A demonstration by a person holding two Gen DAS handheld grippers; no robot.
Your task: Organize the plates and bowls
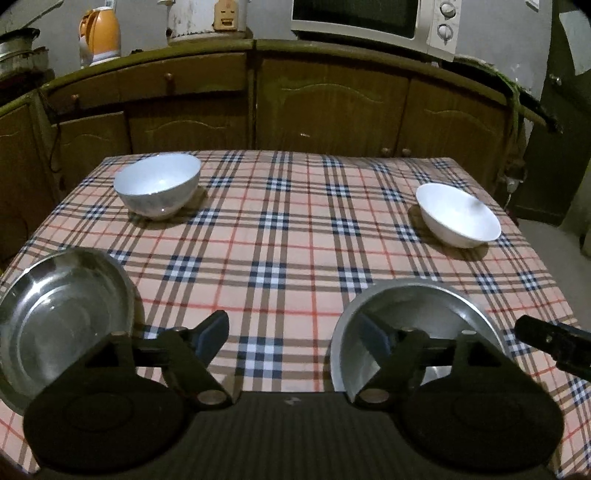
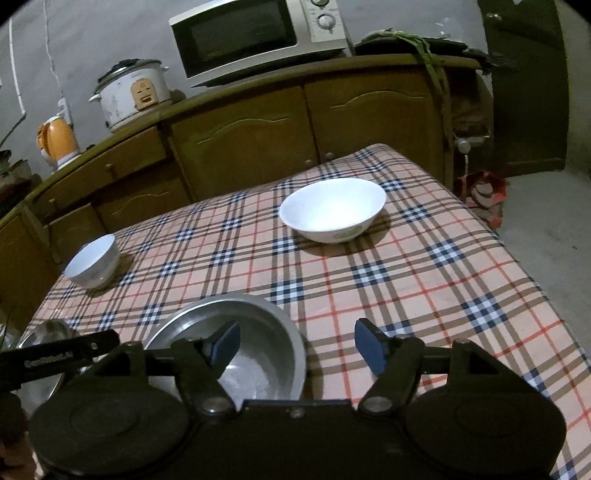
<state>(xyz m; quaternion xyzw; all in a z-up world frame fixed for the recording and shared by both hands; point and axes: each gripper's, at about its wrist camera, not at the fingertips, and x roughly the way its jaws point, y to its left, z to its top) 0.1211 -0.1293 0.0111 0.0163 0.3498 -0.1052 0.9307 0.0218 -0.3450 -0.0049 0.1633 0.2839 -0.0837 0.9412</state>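
Note:
A deep white bowl (image 1: 158,190) (image 2: 92,265) stands at the far left of the plaid table. A wider white bowl (image 1: 458,216) (image 2: 332,209) stands at the far right. A steel plate (image 1: 62,317) (image 2: 40,369) lies at the near left. A steel bowl (image 1: 417,332) (image 2: 243,350) sits near the front middle. My left gripper (image 1: 293,341) is open and empty above the cloth between the steel plate and the steel bowl. My right gripper (image 2: 295,345) is open and empty, its left finger over the steel bowl; it also shows in the left wrist view (image 1: 554,345).
The plaid tablecloth (image 1: 295,240) covers the table. Behind it stand wooden cabinets (image 1: 325,107) with a microwave (image 2: 255,37), a rice cooker (image 2: 129,92) and an orange kettle (image 1: 99,35) on top. Floor lies to the right of the table (image 2: 546,229).

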